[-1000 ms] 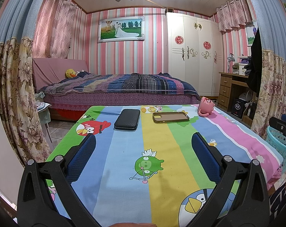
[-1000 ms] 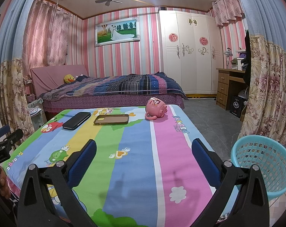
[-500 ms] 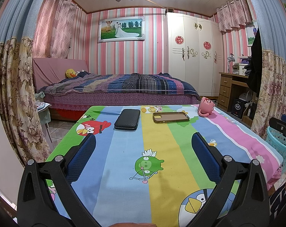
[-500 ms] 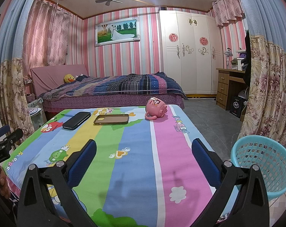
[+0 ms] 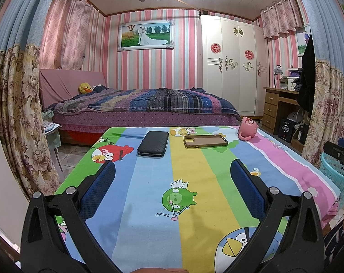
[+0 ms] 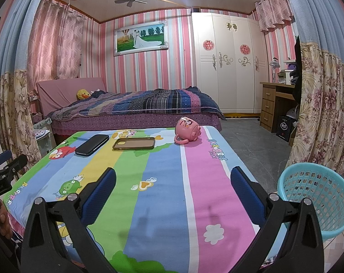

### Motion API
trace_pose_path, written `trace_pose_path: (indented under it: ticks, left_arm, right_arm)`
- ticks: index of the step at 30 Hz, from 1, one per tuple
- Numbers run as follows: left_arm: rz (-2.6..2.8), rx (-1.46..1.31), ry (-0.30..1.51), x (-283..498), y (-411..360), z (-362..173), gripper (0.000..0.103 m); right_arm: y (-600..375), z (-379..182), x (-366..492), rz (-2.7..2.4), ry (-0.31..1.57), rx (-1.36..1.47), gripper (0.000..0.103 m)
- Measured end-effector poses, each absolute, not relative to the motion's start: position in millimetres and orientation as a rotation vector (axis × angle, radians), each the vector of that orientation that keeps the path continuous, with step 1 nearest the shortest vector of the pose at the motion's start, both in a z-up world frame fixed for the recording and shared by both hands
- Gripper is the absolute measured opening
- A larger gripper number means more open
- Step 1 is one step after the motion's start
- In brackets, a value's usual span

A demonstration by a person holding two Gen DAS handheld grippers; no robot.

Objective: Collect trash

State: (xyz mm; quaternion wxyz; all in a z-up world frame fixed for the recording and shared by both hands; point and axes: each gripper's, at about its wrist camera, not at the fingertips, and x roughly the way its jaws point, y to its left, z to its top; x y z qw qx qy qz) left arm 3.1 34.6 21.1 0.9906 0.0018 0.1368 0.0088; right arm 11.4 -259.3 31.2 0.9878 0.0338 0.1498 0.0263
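Jaws of both the left gripper [image 5: 172, 182] and right gripper [image 6: 172, 182] stand apart, empty. Probably the tipped pink mug [image 6: 187, 131] goes first into the blue basket [image 6: 317, 195]; the right gripper should close on its rim.

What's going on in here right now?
A person holds two claws over a table with a cartoon cloth. The left claw and the right claw are both open and empty. A black case, a phone case and a tipped pink mug lie at the far end. A blue basket stands beside the table.
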Motion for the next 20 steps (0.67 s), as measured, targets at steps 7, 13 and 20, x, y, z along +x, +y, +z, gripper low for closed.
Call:
trace_pose_path:
  ticks: [7, 13, 20]
  left_arm:
    - [0.015, -0.007, 0.272, 3.2, 35.3, 21.5, 0.098]
    - [0.005, -0.012, 0.265, 2.8, 34.1, 22.7, 0.098]
    - [0.008, -0.011, 0.272, 3.0, 33.1, 22.7, 0.098]
  right_arm:
    - [-259.4, 31.1, 10.4, 0.053, 0.301, 0.068, 0.098]
    - [-259.0, 31.2, 10.8, 0.054, 0.302, 0.066, 0.098]
    - [-259.3, 30.7, 10.2, 0.053, 0.303, 0.067, 0.098]
